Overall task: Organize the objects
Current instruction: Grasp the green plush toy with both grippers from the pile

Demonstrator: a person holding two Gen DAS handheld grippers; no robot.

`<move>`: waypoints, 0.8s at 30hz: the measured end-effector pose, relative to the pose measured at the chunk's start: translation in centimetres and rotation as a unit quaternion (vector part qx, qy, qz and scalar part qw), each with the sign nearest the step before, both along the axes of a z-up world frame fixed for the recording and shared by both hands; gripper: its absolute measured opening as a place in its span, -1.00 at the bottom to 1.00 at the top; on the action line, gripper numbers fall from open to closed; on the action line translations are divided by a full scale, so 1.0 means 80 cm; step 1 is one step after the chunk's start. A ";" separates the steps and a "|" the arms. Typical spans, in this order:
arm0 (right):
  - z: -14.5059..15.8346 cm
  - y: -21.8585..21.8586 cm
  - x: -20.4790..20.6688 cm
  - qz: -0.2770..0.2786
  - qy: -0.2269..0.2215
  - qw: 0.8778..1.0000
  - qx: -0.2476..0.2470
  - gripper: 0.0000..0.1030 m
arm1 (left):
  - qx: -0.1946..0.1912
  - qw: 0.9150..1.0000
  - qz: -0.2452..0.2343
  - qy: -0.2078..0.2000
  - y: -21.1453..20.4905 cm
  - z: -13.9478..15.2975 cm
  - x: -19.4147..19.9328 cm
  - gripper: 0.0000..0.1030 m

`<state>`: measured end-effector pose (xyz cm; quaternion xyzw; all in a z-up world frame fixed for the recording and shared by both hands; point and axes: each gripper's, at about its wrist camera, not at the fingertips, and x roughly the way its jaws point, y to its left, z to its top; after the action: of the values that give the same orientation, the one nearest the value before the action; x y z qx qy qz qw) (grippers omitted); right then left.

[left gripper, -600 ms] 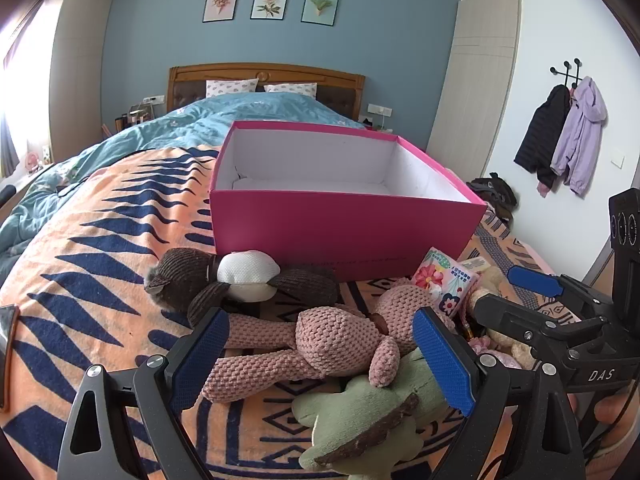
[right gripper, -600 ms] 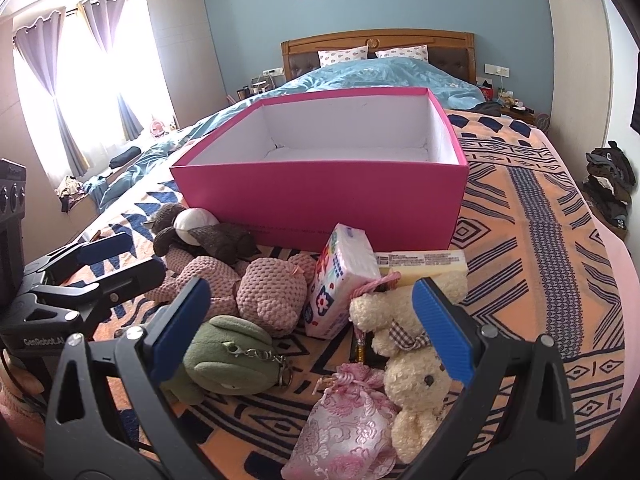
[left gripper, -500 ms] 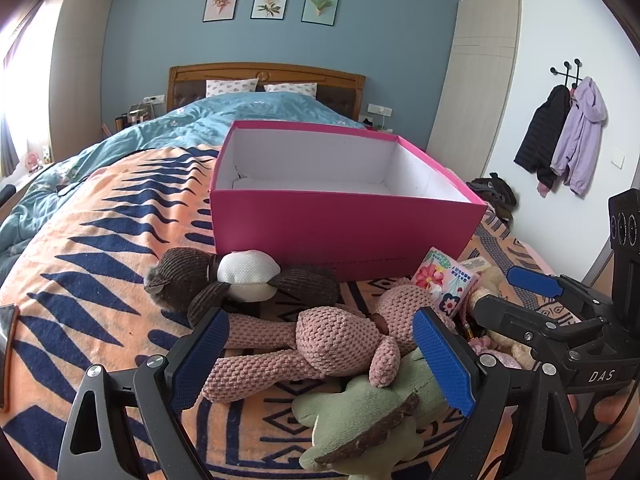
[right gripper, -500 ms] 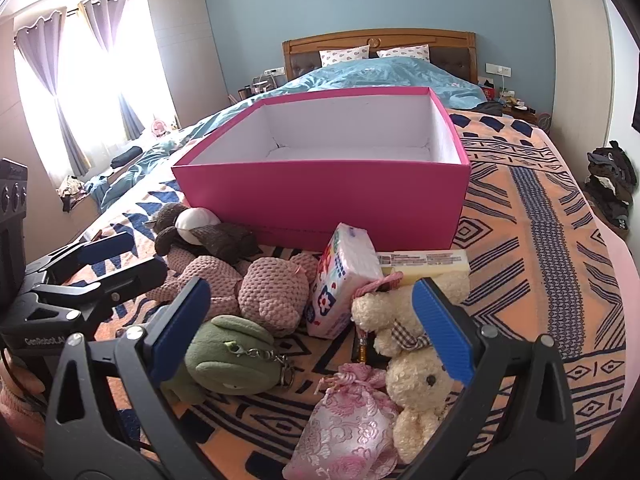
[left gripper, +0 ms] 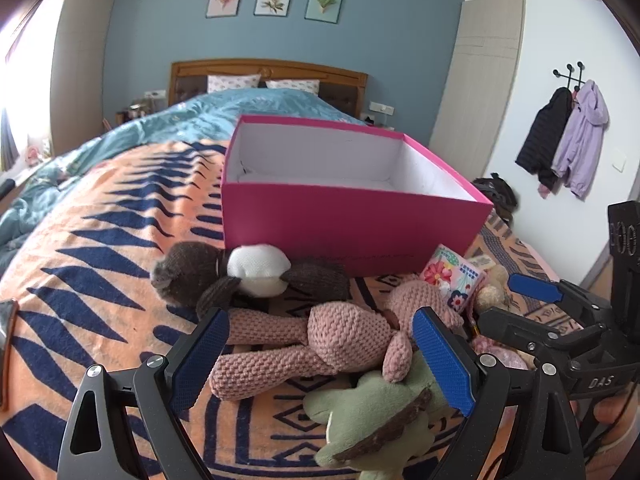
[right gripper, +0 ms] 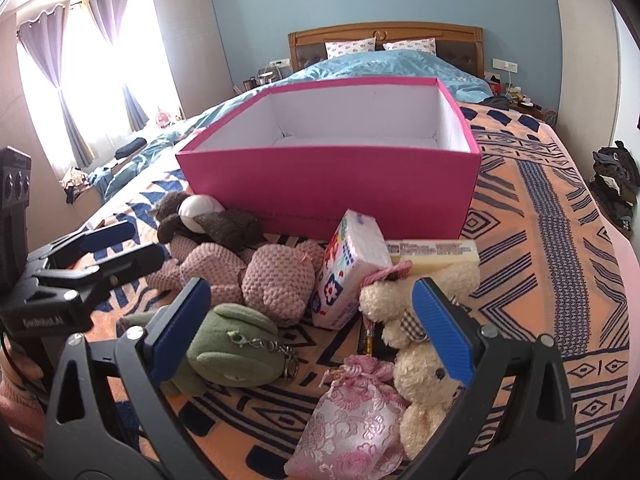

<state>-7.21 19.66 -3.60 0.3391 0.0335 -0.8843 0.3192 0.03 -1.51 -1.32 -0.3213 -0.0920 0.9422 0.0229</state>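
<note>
Bedding fills most of both views: an orange blanket with navy patterns. At the centre of each frame I see the pink box, open-topped, white inside and empty, resting on that blanket. Just below its front wall lies the heap of things to sort. In my left wrist view, a brown plush with a white muzzle touches the box at centre left; a pink knitted doll stretches across the lower middle, and a green plush lies under it at lower right. In my right wrist view, a flowered tissue pack leans at centre, a yellow bar beside it, a cream bear at lower right, and a pink brocade pouch at the bottom. My left gripper hovers with its jaws spread fully, the doll between them but untouched. My right gripper is likewise wide apart, gripping nothing.
</note>
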 end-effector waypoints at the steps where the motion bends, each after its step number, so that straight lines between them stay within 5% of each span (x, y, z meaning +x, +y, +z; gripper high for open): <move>1: -0.002 0.000 0.000 0.001 -0.002 1.000 0.003 0.97 | 0.003 1.000 -0.001 -0.002 -0.003 -0.002 0.001 0.84; 5: -0.011 -0.002 0.005 0.017 -0.013 1.000 0.008 0.91 | 0.007 1.000 -0.007 -0.007 -0.011 -0.010 0.006 0.84; 13: -0.025 -0.022 0.018 0.087 -0.051 0.995 0.003 0.44 | 0.026 0.999 -0.043 -0.022 -0.018 -0.022 0.017 0.84; 20: -0.042 -0.044 0.019 0.122 -0.081 0.989 0.012 0.41 | 0.040 0.995 -0.084 -0.039 -0.012 -0.033 0.021 0.84; 24: -0.040 -0.039 0.016 0.126 -0.084 0.988 -0.002 0.18 | 0.055 0.990 -0.120 -0.052 -0.005 -0.041 0.026 0.84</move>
<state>-5.92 16.57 -6.77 0.4047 0.0473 -0.8055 0.4303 2.09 -1.91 -4.60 -0.3769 -0.1051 0.9082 0.1486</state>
